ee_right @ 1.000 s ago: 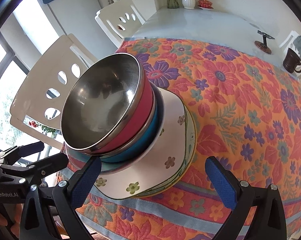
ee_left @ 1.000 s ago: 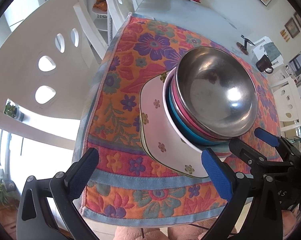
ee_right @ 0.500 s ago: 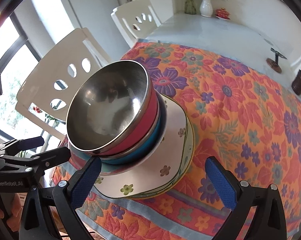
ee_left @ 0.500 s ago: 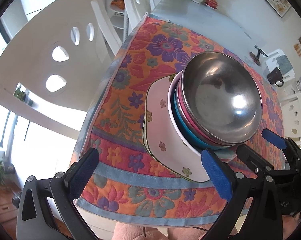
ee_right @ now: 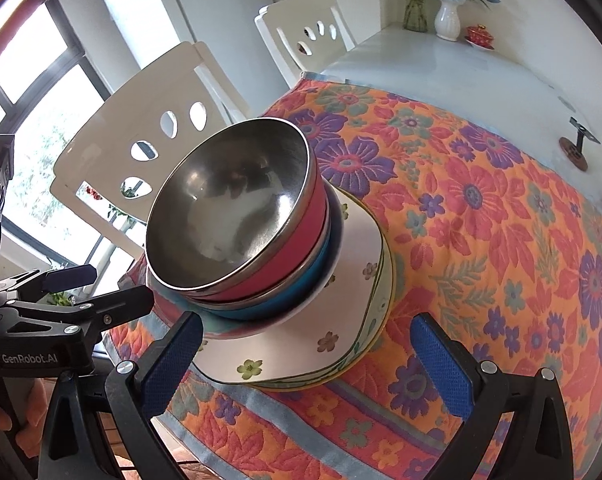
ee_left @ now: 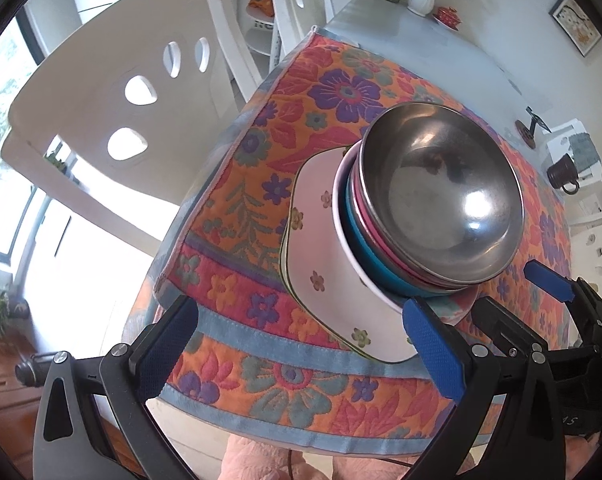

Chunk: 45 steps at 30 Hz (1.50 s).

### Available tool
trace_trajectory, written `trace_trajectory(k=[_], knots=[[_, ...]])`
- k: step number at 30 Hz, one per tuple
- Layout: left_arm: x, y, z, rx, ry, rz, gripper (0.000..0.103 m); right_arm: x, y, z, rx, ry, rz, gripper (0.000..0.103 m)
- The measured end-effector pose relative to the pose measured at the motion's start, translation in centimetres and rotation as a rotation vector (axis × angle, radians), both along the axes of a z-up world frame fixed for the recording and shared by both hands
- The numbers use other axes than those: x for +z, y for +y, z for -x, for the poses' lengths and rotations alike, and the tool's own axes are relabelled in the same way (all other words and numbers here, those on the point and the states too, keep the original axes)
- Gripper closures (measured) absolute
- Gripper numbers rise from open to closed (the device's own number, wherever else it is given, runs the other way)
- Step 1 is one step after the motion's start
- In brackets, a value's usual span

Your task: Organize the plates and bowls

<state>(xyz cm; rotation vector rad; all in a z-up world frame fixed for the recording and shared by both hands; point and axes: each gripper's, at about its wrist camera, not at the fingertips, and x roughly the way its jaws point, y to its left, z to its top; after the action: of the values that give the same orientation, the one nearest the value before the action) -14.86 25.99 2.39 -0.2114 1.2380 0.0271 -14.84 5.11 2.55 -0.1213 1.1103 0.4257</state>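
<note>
In the left wrist view, a stack of dishes is seen on the orange floral quilted tablecloth [ee_left: 325,92], near its front edge. At the bottom, square white plates with small flower prints [ee_left: 321,248] are laid; two rims can be counted, perhaps more, it cannot be told surely. On them three bowls are nested: a blue-sided bowl [ee_left: 371,254] lowest, a pink-sided bowl [ee_left: 365,208] in it, and a shiny steel-lined bowl [ee_left: 441,188] on top, which is empty. The left gripper [ee_left: 301,344] is held wide open before the stack, nothing between its blue-padded fingers [ee_left: 433,352]. The right gripper [ee_left: 513,296] is seen at the right, also spread open. Two white chairs with cut-out holes [ee_left: 113,92] are counted beside the table, and one dark mug [ee_left: 563,170] stands far at the right. In the right wrist view, the same stack is seen in front of the right gripper [ee_right: 305,364], whose fingers are wide apart and empty. The left gripper [ee_right: 97,288] is seen at the left edge, open. One white vase with blue flowers [ee_right: 449,20] stands at the far end of the table.
</note>
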Motion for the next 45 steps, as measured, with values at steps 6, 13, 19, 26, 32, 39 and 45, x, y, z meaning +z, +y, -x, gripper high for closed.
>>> trace_trajectory(k=[6,13,19,26,32,39,45], knots=[[-0.12,0.17,0.34,0.033,0.004,0.001,0.001,-0.06,0.36,-0.14,0.035,0.001,0.006,0.000],[-0.12,0.16,0.40,0.047,0.003,-0.003,0.001,-0.30,0.36,-0.40,0.051,0.013,0.001,0.000],[-0.09,0.16,0.39,0.048,0.003,-0.005,0.001,-0.35,0.29,-0.45,0.049,0.020,-0.005,0.000],[-0.10,0.15,0.43,0.047,0.003,-0.006,0.001,-0.43,0.25,-0.45,0.047,0.020,-0.004,0.000],[-0.14,0.20,0.45,0.046,0.007,-0.007,0.001,-0.49,0.25,-0.42,0.043,0.022,-0.003,0.000],[-0.30,0.14,0.57,0.044,0.011,-0.007,0.001,-0.53,0.19,-0.37,0.041,0.025,-0.001,0.000],[-0.30,0.18,0.78,0.042,0.013,-0.011,0.001,-0.64,0.20,-0.14,0.036,0.029,0.000,0.000]])
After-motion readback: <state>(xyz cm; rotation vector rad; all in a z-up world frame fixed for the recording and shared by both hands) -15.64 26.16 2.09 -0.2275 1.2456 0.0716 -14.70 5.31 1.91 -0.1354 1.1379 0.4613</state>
